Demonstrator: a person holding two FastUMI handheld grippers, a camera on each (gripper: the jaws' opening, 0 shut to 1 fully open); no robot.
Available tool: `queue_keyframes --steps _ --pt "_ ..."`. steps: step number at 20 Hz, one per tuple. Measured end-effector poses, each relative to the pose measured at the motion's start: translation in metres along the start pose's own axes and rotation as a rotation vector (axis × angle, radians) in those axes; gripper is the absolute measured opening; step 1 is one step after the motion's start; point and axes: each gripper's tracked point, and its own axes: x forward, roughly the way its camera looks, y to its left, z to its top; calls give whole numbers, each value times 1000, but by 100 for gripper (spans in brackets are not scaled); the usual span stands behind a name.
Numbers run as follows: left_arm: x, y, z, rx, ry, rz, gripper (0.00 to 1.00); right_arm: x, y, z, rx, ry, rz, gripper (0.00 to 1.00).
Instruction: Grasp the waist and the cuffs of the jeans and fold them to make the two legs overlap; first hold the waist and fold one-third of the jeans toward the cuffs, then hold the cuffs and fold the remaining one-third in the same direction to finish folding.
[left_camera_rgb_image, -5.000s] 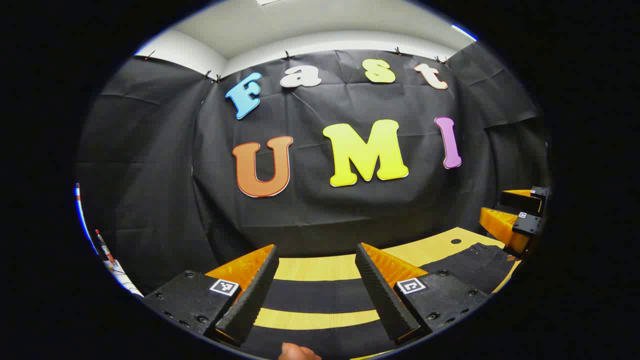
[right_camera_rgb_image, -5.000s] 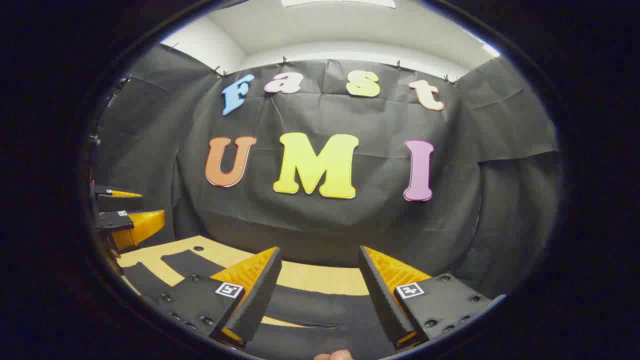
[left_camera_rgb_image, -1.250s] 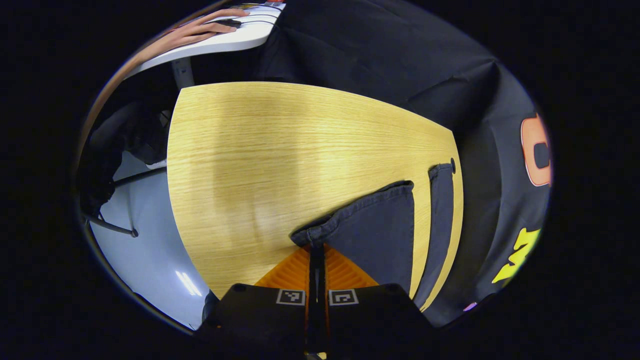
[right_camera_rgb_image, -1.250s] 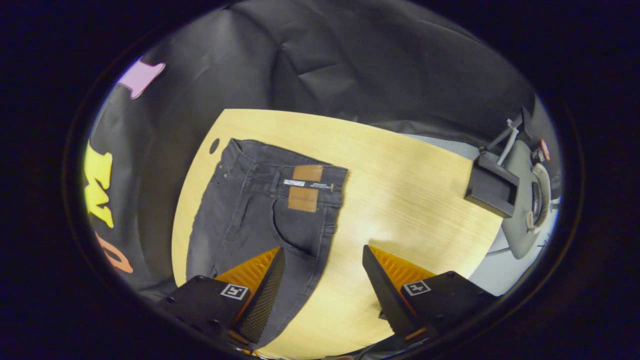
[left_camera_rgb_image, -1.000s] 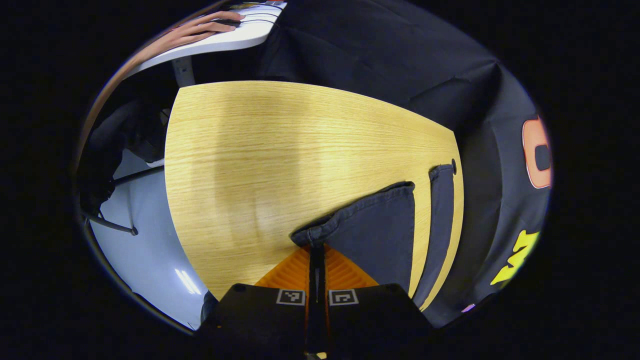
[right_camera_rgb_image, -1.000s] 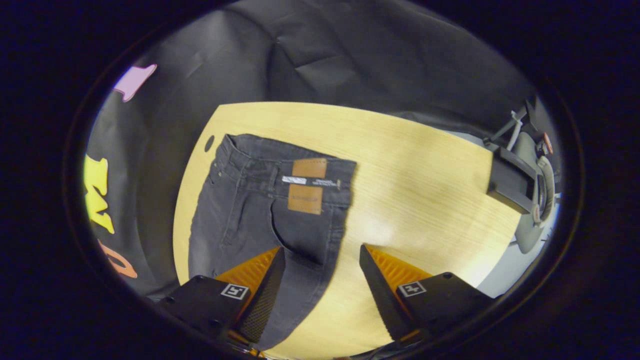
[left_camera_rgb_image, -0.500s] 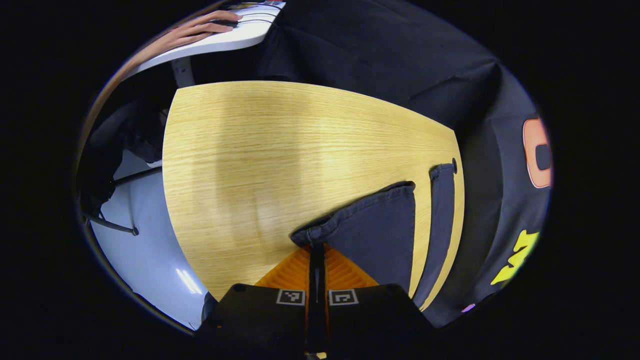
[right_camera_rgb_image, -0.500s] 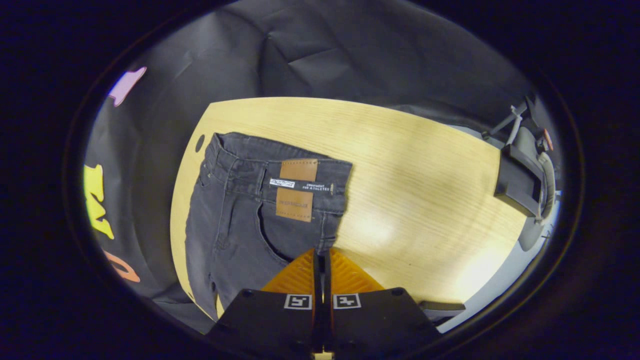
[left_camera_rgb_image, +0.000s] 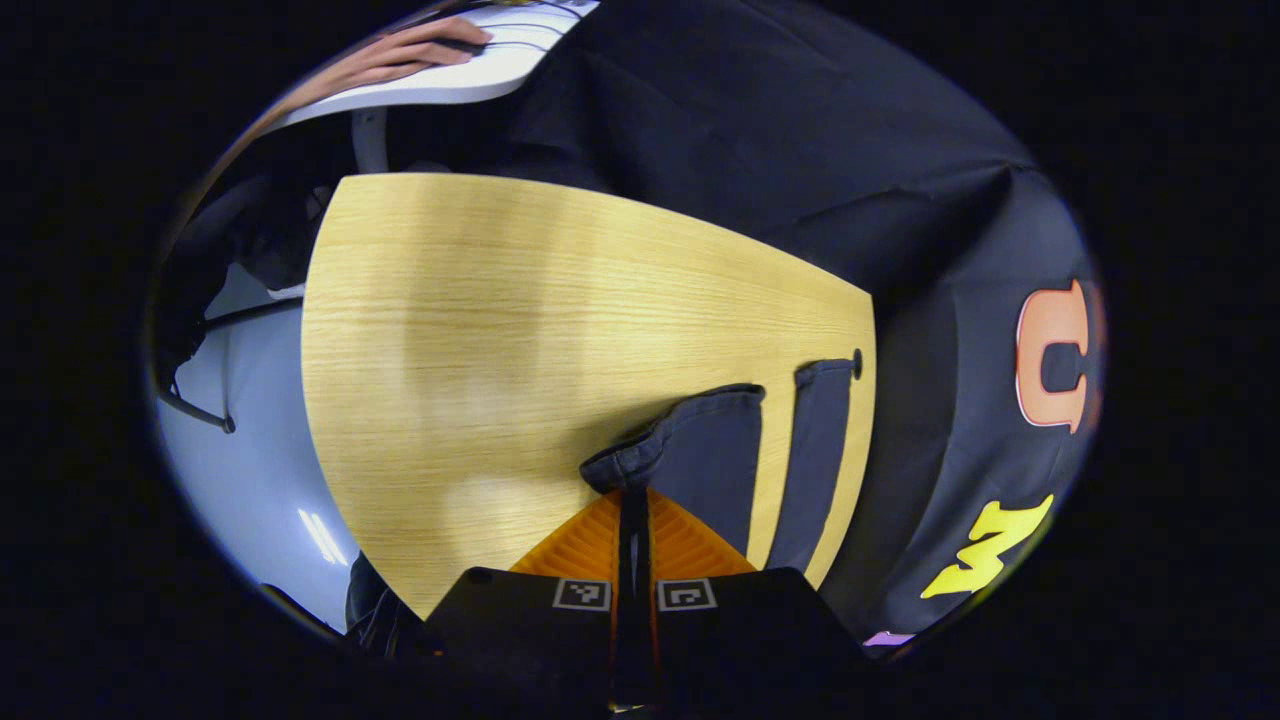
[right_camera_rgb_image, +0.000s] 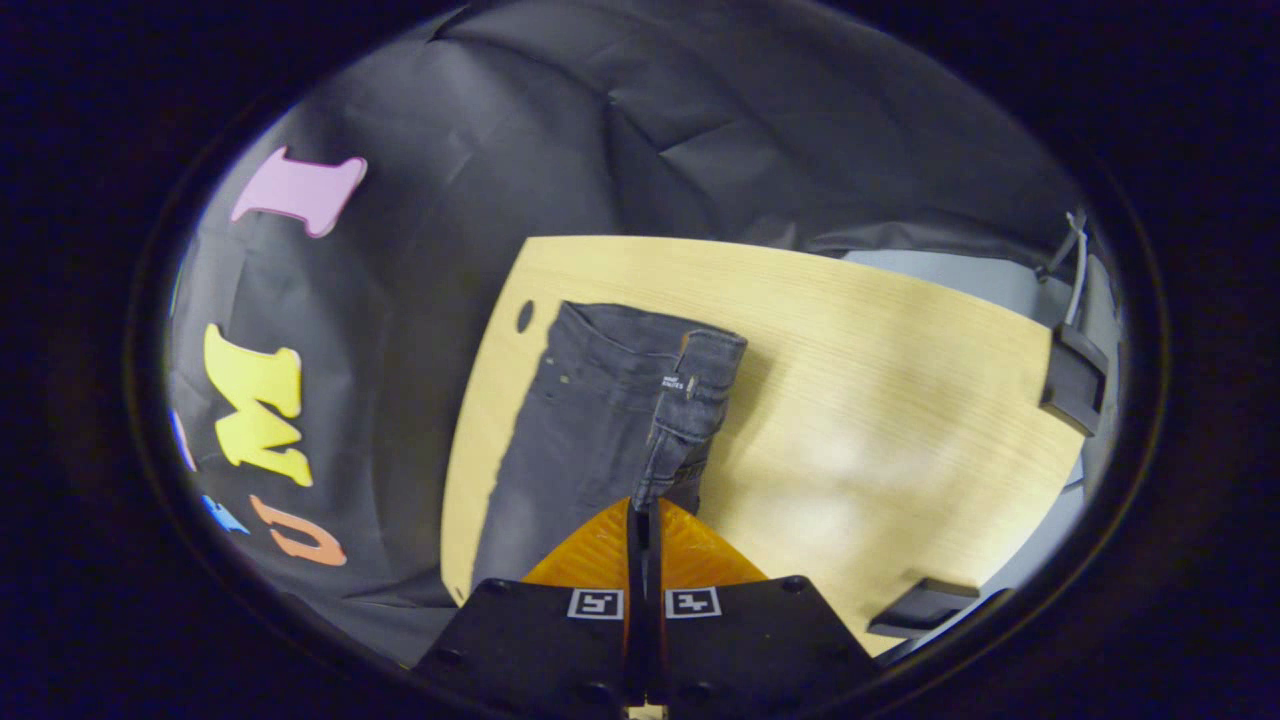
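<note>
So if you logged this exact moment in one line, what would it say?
stage: first fold, legs overlap | left gripper: shut on near cuff | right gripper: shut on waist edge, lifted | far leg: flat on table

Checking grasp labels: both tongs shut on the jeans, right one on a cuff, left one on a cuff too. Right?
Not quite. The right tongs grip the jeans at the waist side, as the right gripper view shows. The left tongs do pinch a cuff.
</note>
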Motion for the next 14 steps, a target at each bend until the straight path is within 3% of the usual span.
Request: queue_keyframes --steps 4,14 --pt "1 -74 8 3 -4 -106 3 12 52 15 -9 -8 91 1" --pt "86 -183 31 -2 9 -131 3 87 131 60 35 -22 194 1"
